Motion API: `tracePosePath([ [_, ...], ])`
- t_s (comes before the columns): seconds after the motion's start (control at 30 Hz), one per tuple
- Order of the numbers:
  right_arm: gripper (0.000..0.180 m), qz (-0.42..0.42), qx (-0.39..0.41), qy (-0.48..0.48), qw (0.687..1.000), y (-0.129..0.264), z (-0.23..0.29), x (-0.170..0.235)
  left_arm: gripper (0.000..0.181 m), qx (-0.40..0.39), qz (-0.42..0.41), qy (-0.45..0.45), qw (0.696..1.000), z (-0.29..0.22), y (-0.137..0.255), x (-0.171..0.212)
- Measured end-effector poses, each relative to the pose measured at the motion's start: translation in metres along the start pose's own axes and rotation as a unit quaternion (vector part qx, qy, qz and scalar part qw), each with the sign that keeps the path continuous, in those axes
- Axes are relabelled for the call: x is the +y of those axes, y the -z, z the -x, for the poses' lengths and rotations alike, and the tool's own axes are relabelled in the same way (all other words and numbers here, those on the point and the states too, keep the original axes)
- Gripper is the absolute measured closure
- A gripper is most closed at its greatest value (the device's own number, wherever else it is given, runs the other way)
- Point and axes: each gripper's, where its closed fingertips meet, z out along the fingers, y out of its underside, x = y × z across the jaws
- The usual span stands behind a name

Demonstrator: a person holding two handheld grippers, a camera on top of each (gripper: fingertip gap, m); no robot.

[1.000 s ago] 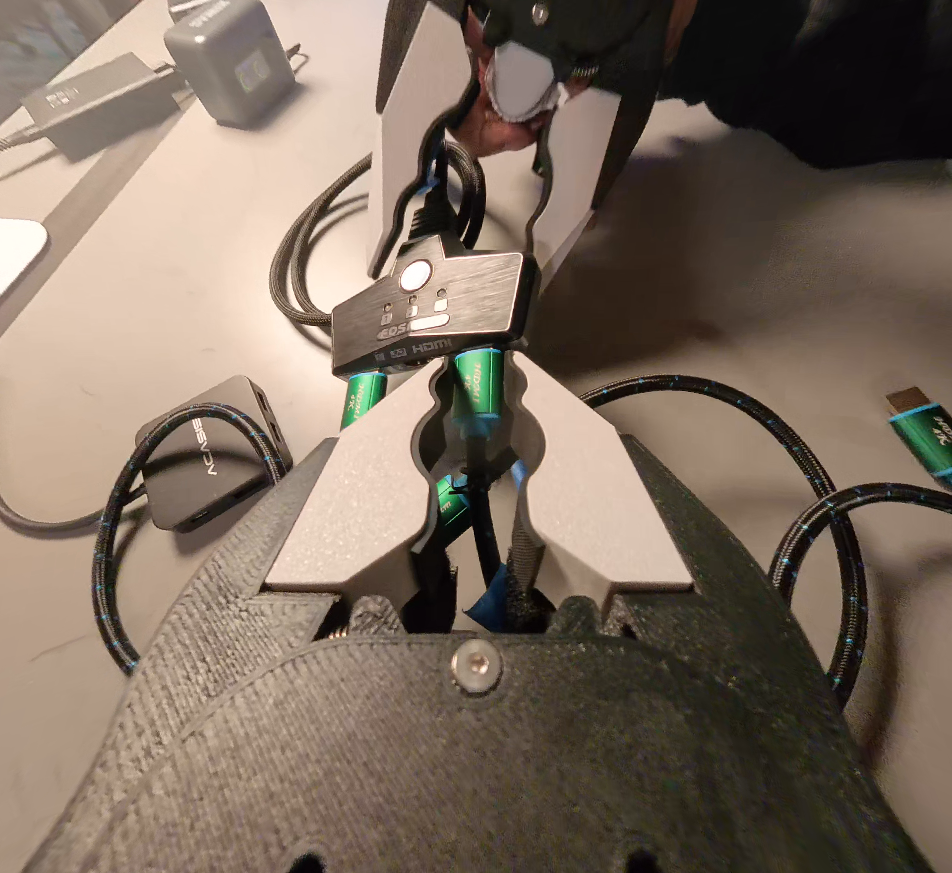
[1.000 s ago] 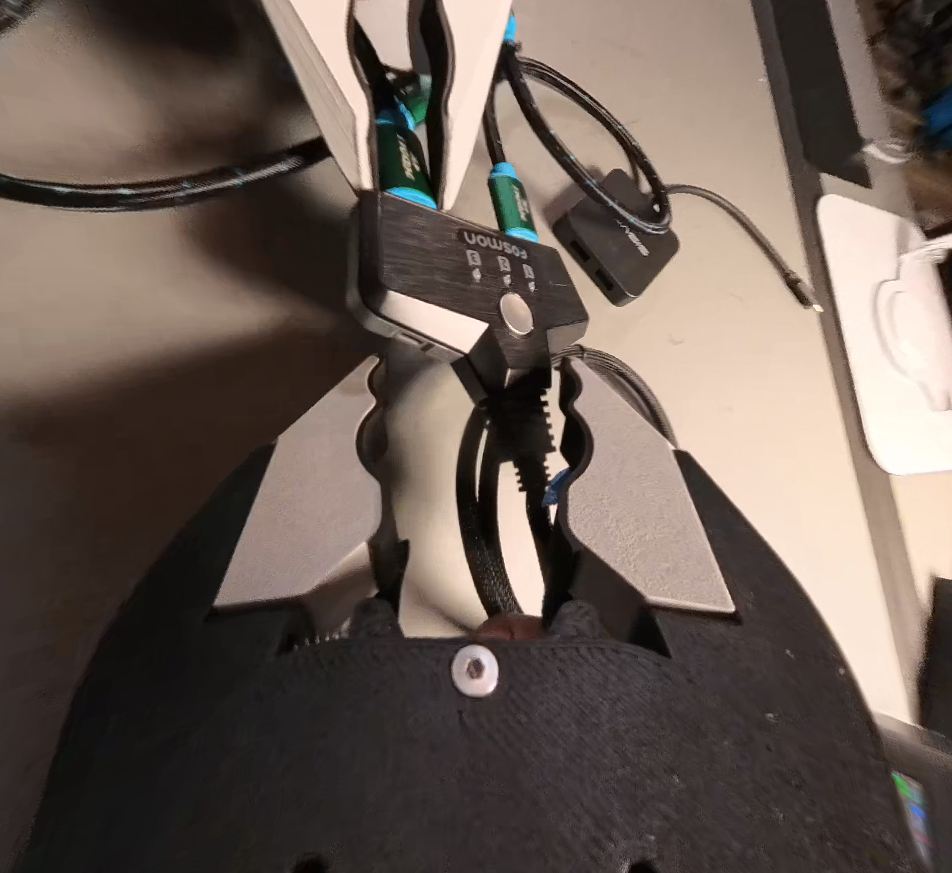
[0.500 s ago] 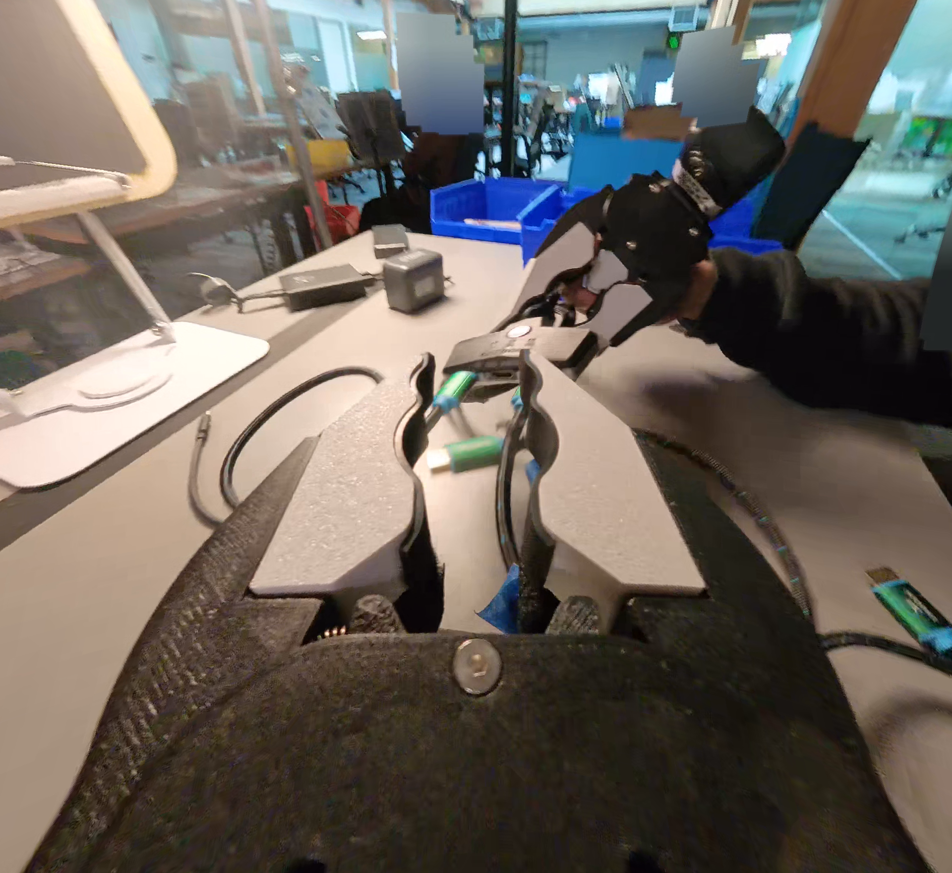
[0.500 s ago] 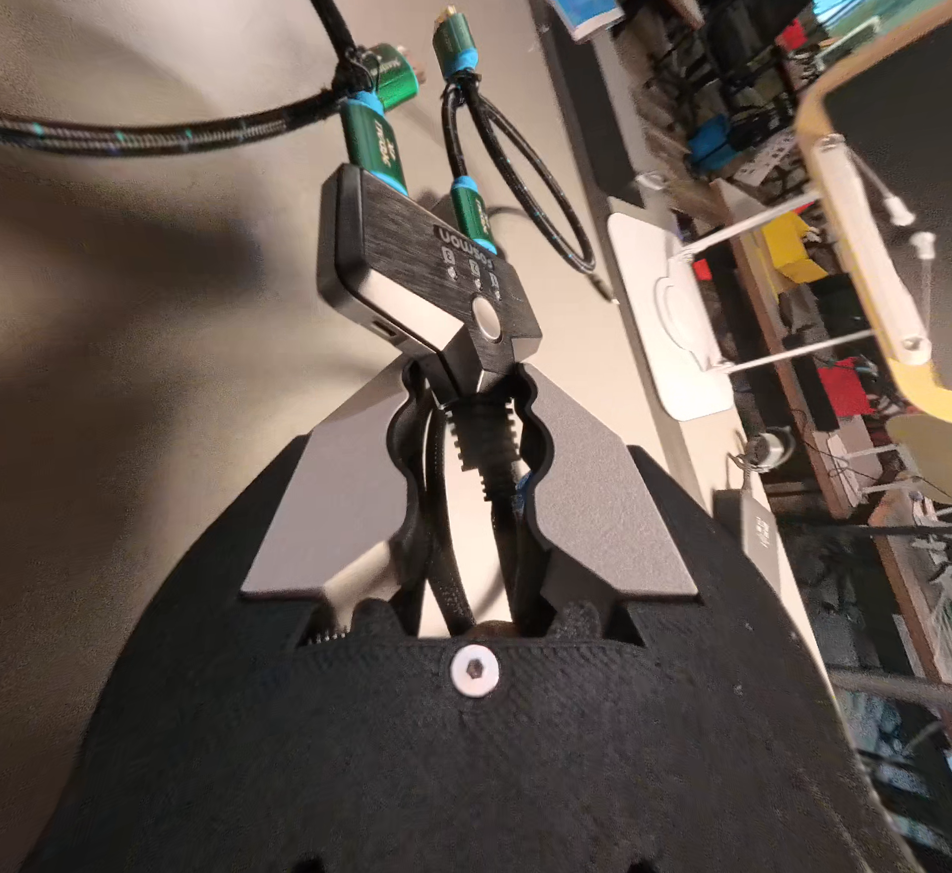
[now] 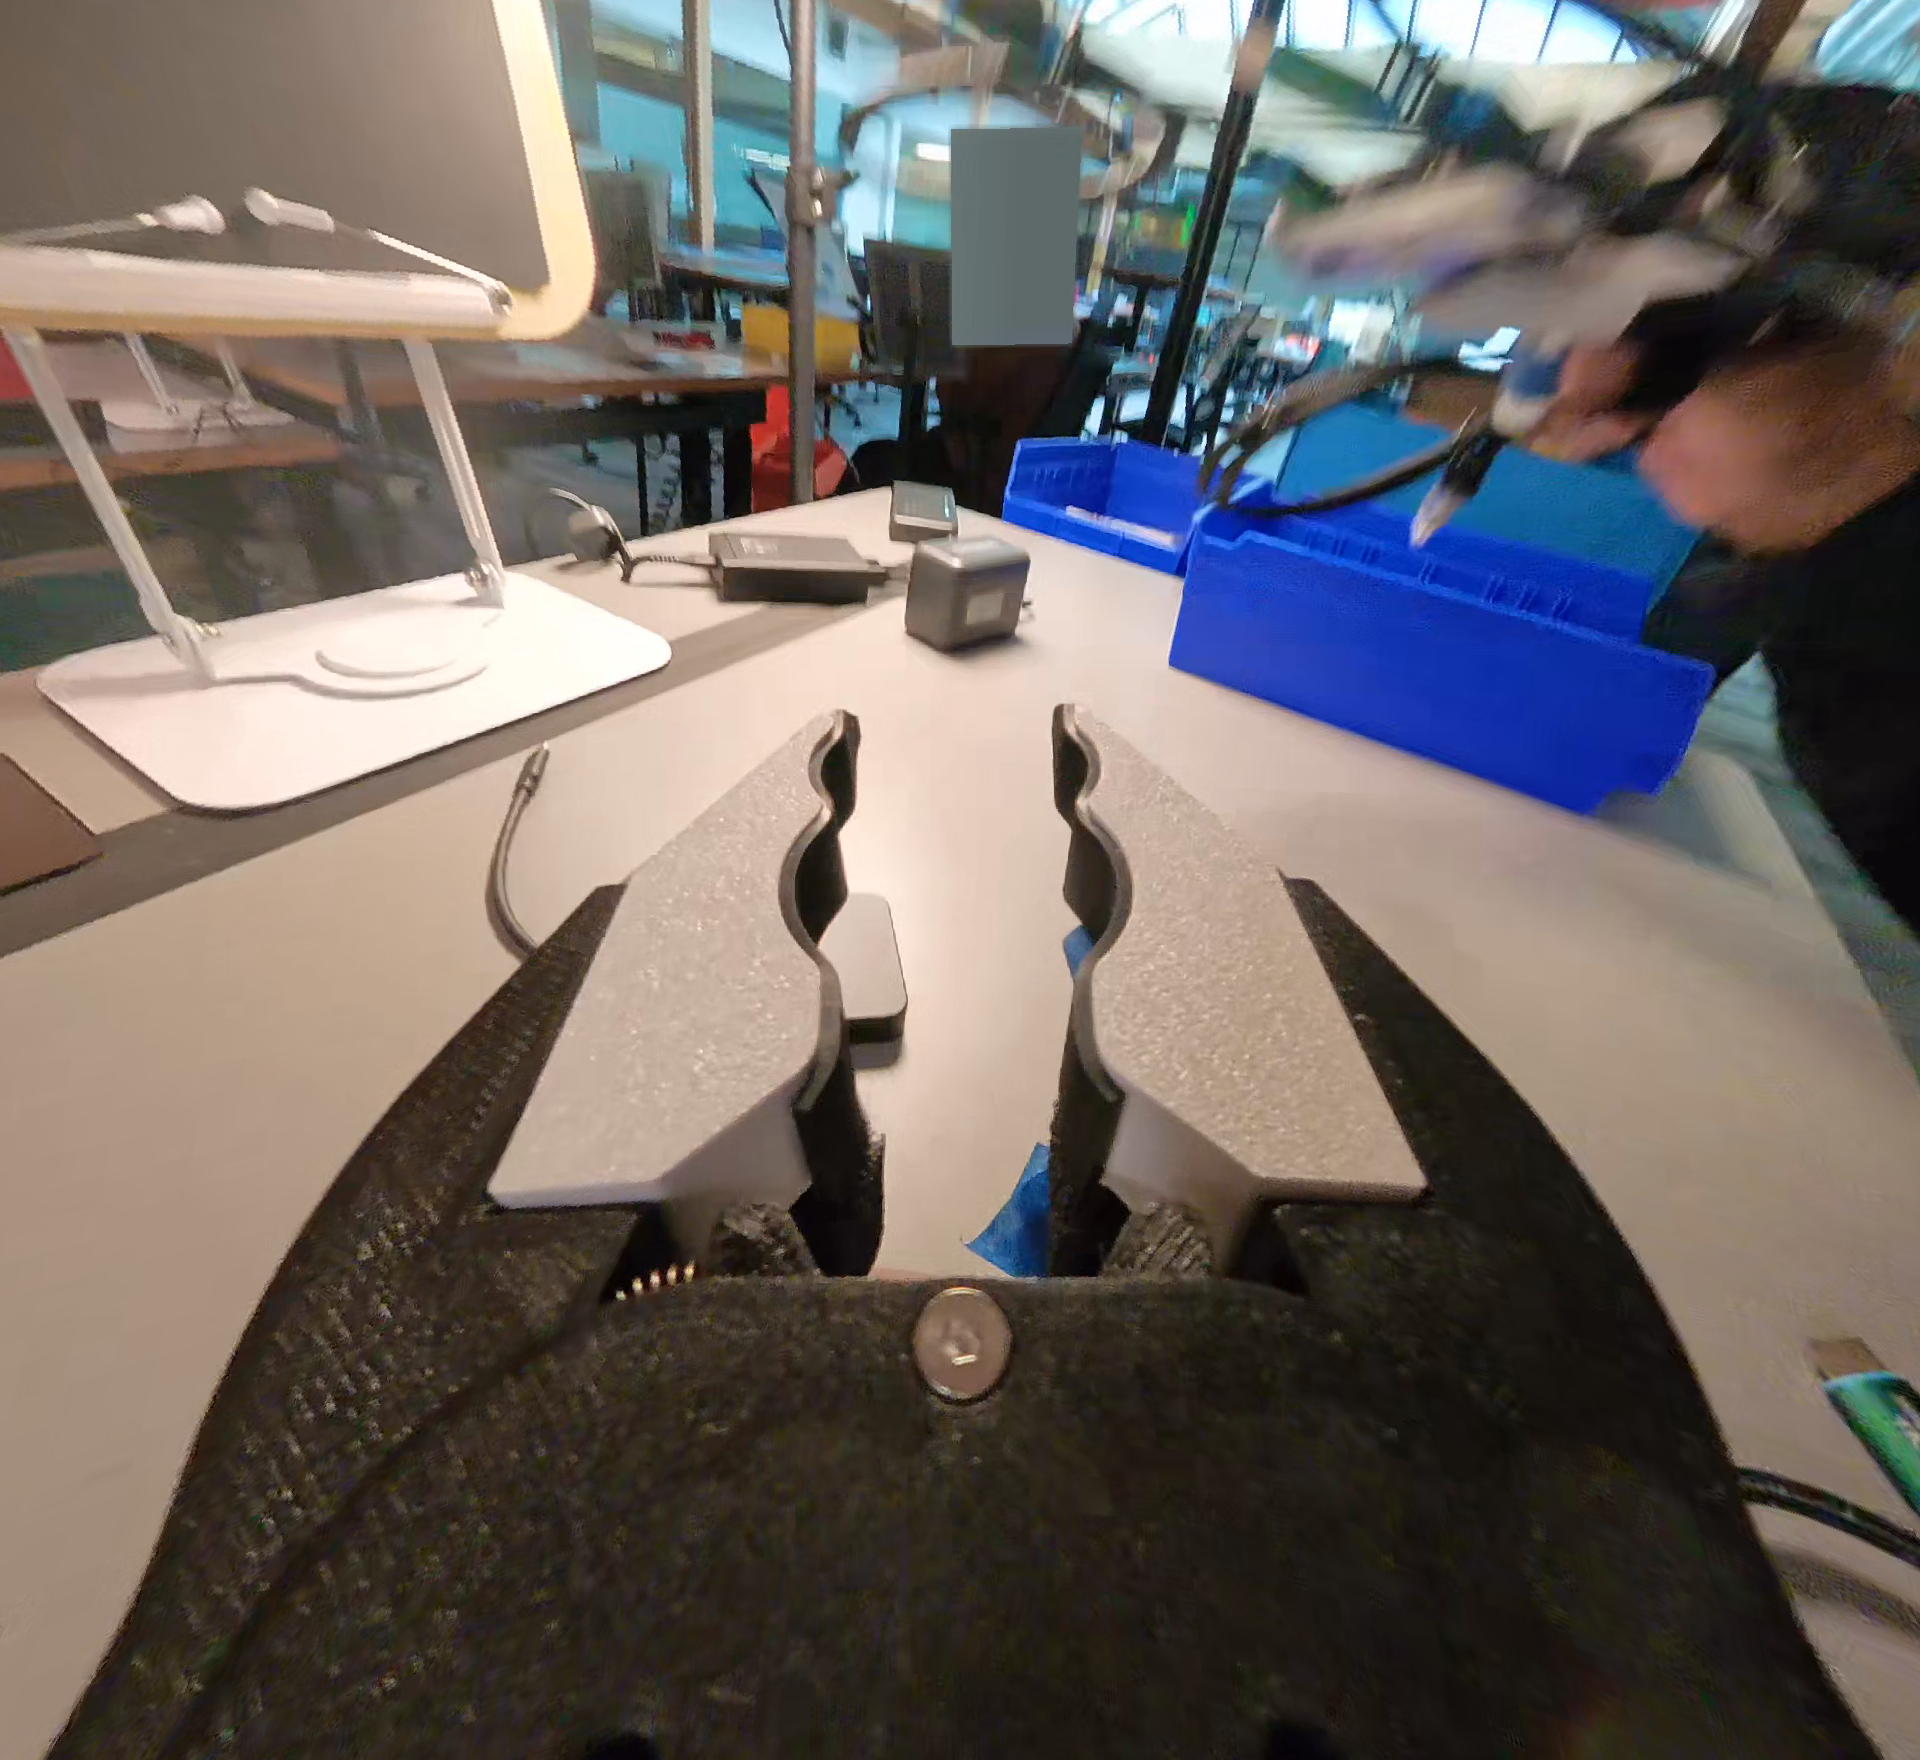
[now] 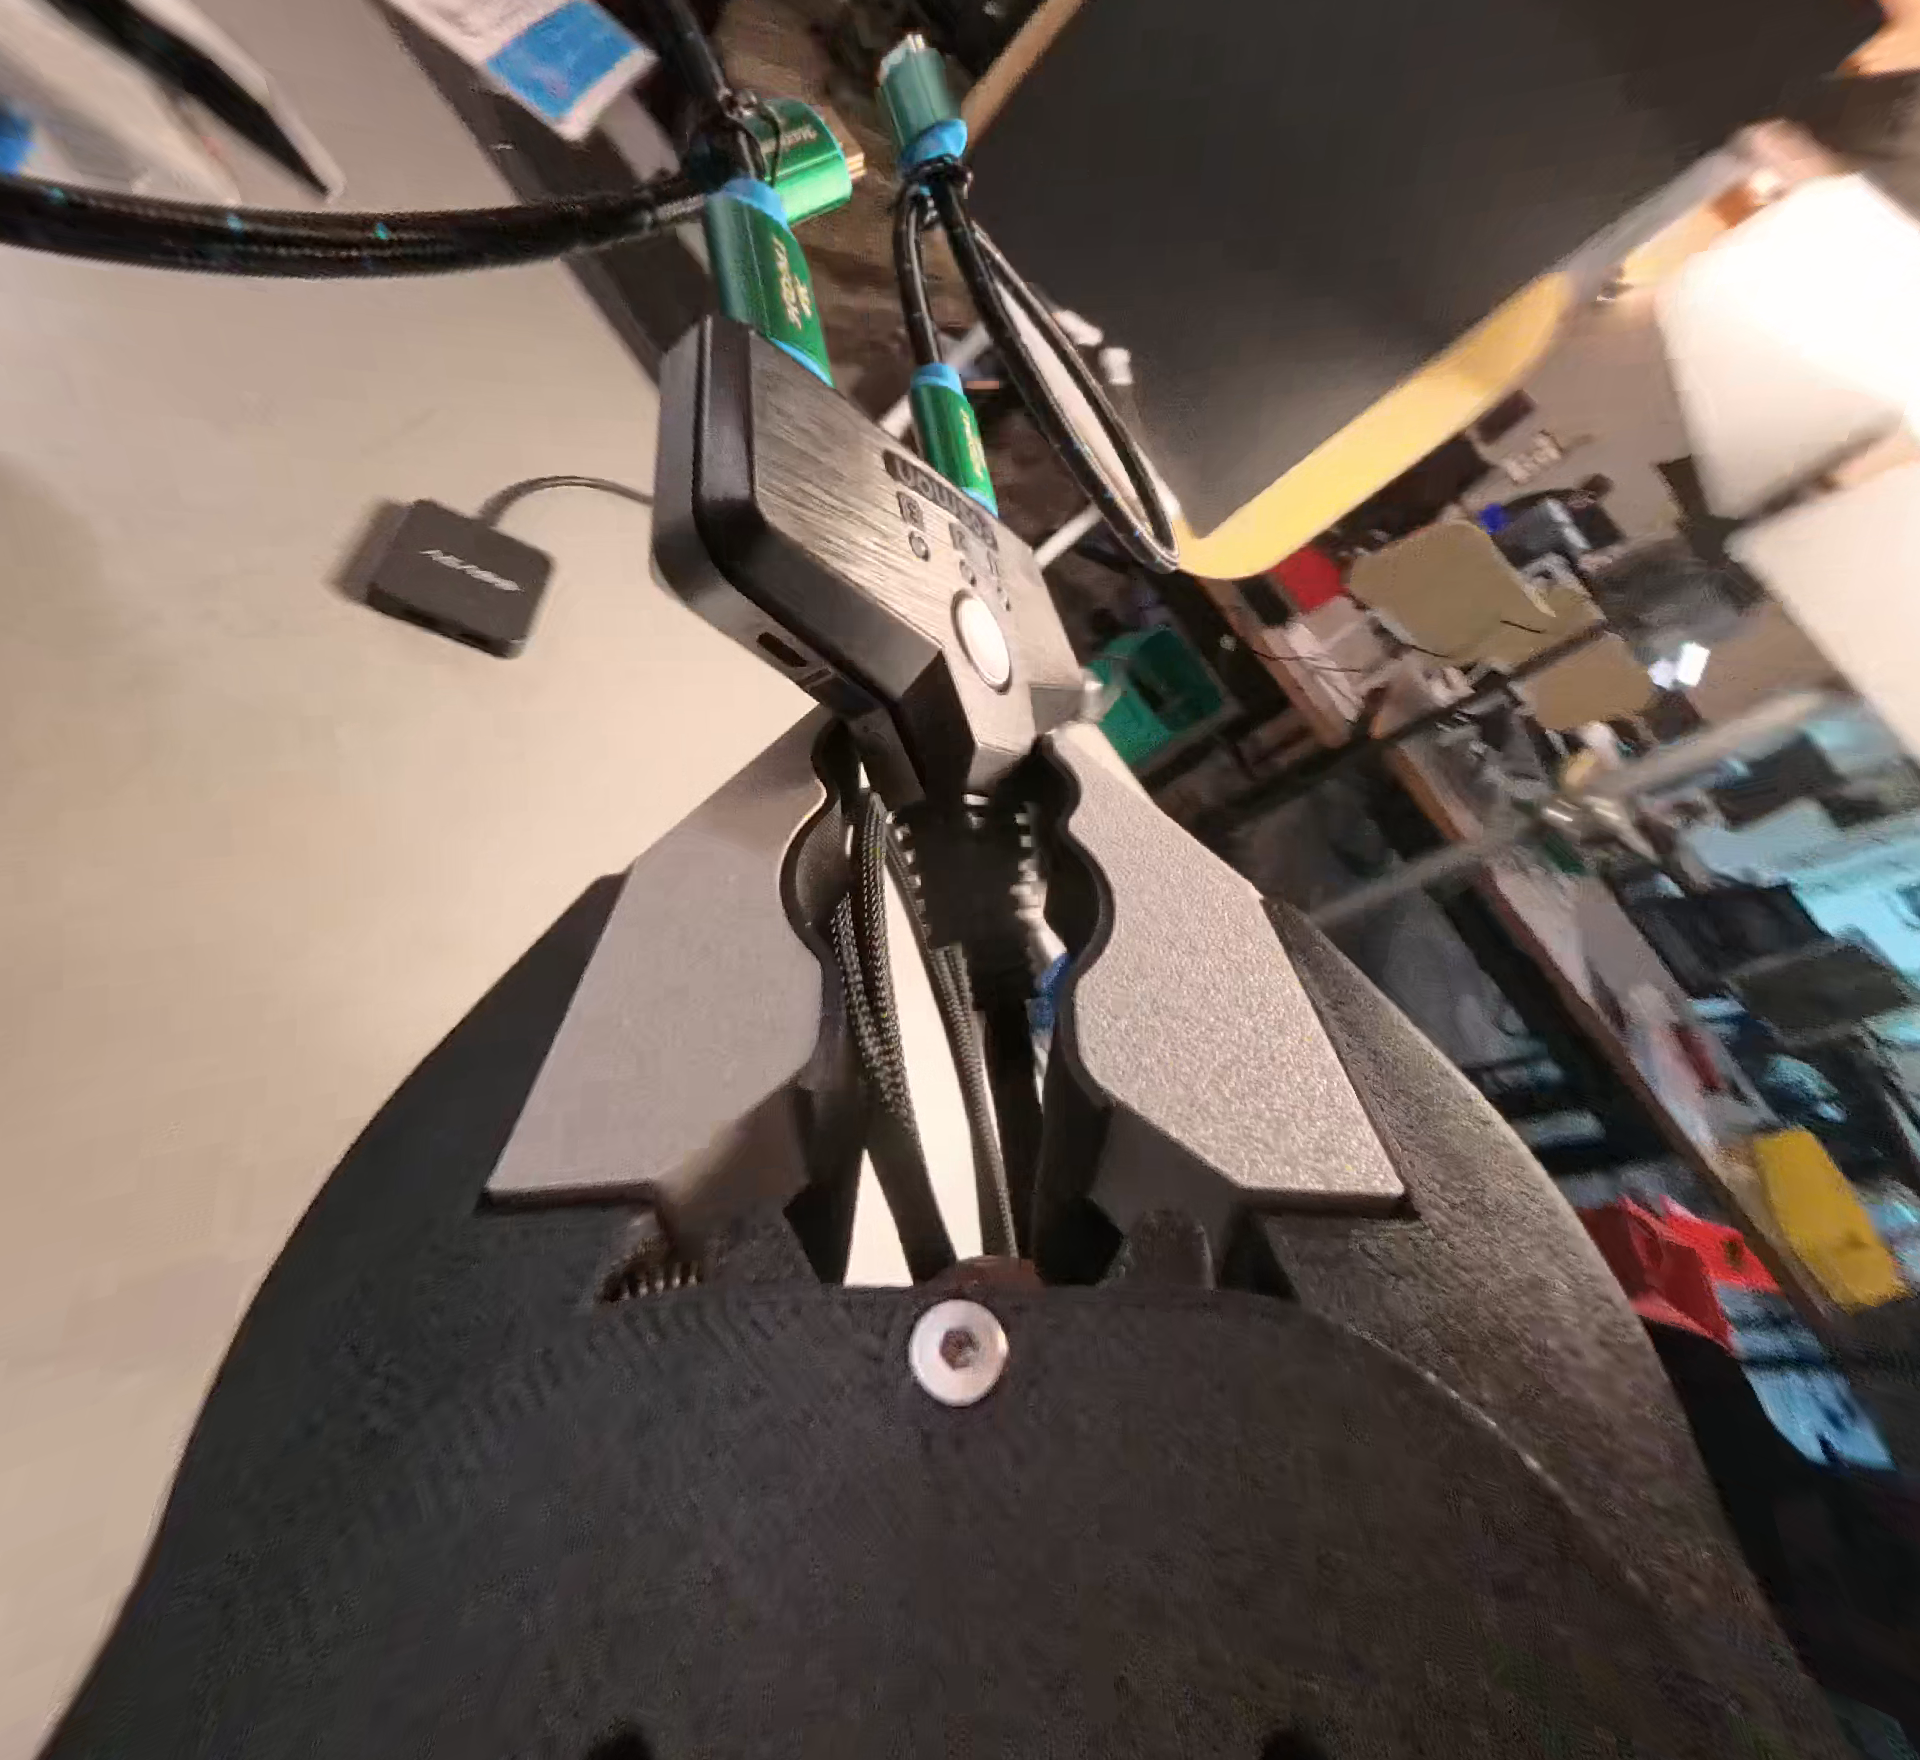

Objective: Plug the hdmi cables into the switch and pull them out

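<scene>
My right gripper [image 6: 940,754] is shut on the ribbed cable neck of the black brushed HDMI switch [image 6: 862,547] and holds it up in the air. Two green HDMI plugs, a left plug [image 6: 774,287] and a right plug [image 6: 951,443], sit in its far ports, and their braided cables hang from it. My left gripper [image 5: 956,734] is open and empty, low over the grey table [image 5: 1351,931]. In the left wrist view the right gripper [image 5: 1507,256] is a blur at the upper right. A loose green plug [image 5: 1875,1430] lies at the right edge.
A small black hub [image 5: 868,972] lies on the table between my left fingers; it also shows in the right wrist view [image 6: 447,567]. Blue bins [image 5: 1434,640] stand at the right. A white monitor stand [image 5: 343,682], a grey cube [image 5: 966,593] and a black power brick [image 5: 795,562] are farther back. The grippers' ends are close to 25 centimetres from one another. The loose green plug [image 5: 1875,1430] is closer to my left gripper, around 30 centimetres from its tips; the right tips are 35 centimetres off.
My left gripper has let go of the green plug, opened wide and drawn back. My right gripper has lifted the switch, with two cables plugged in, off the table.
</scene>
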Motion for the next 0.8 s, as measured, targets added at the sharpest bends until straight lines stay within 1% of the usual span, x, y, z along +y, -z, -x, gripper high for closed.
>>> tracePosePath([
  [0.1, 0.146, 0.035, 0.059, -0.031, 0.997, 0.046, -0.042, 0.009, 0.142, -0.002, 0.041, -0.018, 0.999, -0.007, -0.010, 0.017],
  [0.17, 0.146, 0.074, 0.104, -0.068, 0.990, 0.071, -0.063, 0.035, 0.142, 0.003, 0.058, -0.028, 0.998, -0.014, -0.014, 0.024],
  [0.27, 0.146, 0.147, 0.169, -0.145, 0.964, 0.104, -0.080, 0.098, 0.143, 0.015, 0.066, -0.032, 0.997, -0.022, -0.019, 0.030],
  [0.37, 0.148, 0.223, 0.218, -0.228, 0.922, 0.134, -0.081, 0.167, 0.143, 0.023, 0.067, -0.030, 0.997, -0.027, -0.021, 0.032],
  [0.43, 0.147, 0.272, 0.236, -0.265, 0.894, 0.150, -0.077, 0.206, 0.144, 0.026, 0.068, -0.027, 0.997, -0.028, -0.022, 0.034],
  [0.5, 0.147, 0.306, 0.227, -0.299, 0.875, 0.156, -0.069, 0.237, 0.144, 0.031, 0.069, -0.021, 0.997, -0.029, -0.024, 0.036],
  [0.63, 0.146, 0.364, 0.176, -0.331, 0.853, 0.146, -0.043, 0.279, 0.146, 0.040, 0.070, -0.019, 0.997, -0.033, -0.026, 0.039],
  [0.8, 0.144, 0.421, 0.064, -0.368, 0.826, 0.121, 0.010, 0.320, 0.146, 0.047, 0.076, -0.021, 0.996, -0.037, -0.027, 0.043],
])
